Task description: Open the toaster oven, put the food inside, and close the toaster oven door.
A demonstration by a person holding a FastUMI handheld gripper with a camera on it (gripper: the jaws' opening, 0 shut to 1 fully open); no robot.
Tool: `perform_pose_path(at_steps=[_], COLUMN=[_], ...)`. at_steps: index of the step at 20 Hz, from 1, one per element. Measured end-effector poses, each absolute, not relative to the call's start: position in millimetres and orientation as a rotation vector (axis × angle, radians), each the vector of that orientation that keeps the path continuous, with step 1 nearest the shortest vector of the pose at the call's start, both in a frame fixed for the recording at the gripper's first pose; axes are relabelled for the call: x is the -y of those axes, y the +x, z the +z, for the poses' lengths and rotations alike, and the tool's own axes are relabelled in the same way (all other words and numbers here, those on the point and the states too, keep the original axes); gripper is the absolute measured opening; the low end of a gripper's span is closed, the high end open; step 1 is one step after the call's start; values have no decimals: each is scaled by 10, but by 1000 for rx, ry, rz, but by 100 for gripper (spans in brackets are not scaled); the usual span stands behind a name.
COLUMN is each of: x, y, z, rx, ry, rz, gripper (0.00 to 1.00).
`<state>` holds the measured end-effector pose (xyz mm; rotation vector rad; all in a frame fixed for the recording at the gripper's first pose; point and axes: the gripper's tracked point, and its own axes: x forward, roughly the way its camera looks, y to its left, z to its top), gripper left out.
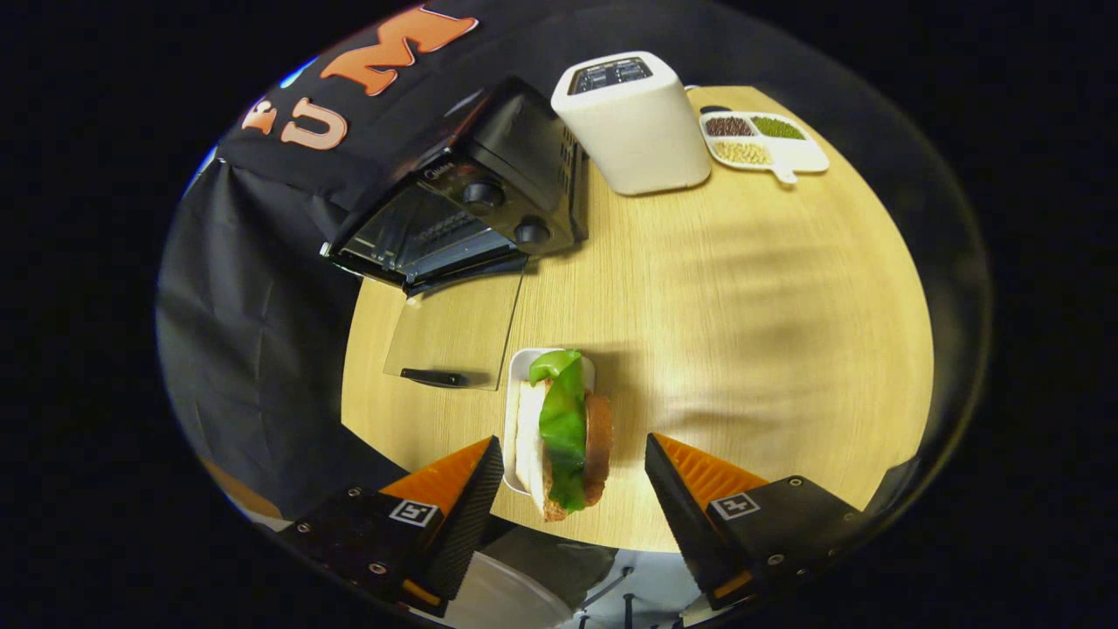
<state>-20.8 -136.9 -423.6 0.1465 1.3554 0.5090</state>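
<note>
A black toaster oven (476, 205) stands at the far left of the round wooden table (742, 306), its glass door (454, 328) folded down flat onto the tabletop. Its handle points toward me. A sandwich (563, 432) of bread with green lettuce lies on a small white plate (515, 384) near the table's front edge. My gripper (572, 472) is open, and the sandwich lies between its two fingers, closer to the left one. Neither finger touches the food.
A white pop-up toaster (633, 122) stands beyond the oven at the back of the table. To its right lies a white divided dish (803, 157) of beans and grains. Black cloth hangs behind and to the left of the oven.
</note>
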Motion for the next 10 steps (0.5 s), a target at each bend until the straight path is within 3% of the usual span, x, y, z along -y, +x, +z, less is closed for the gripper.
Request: perform_pose_path(at_steps=[4, 6, 9, 10], x=[1267, 1238, 1219, 1219], y=[-259, -297, -312, -301], z=[-4311, -4343, -4269, -4249], rx=[-1416, -1441, -1446, -1441], ry=[181, 197, 244, 248], rz=[536, 523, 498, 483], gripper=[88, 75, 40, 35])
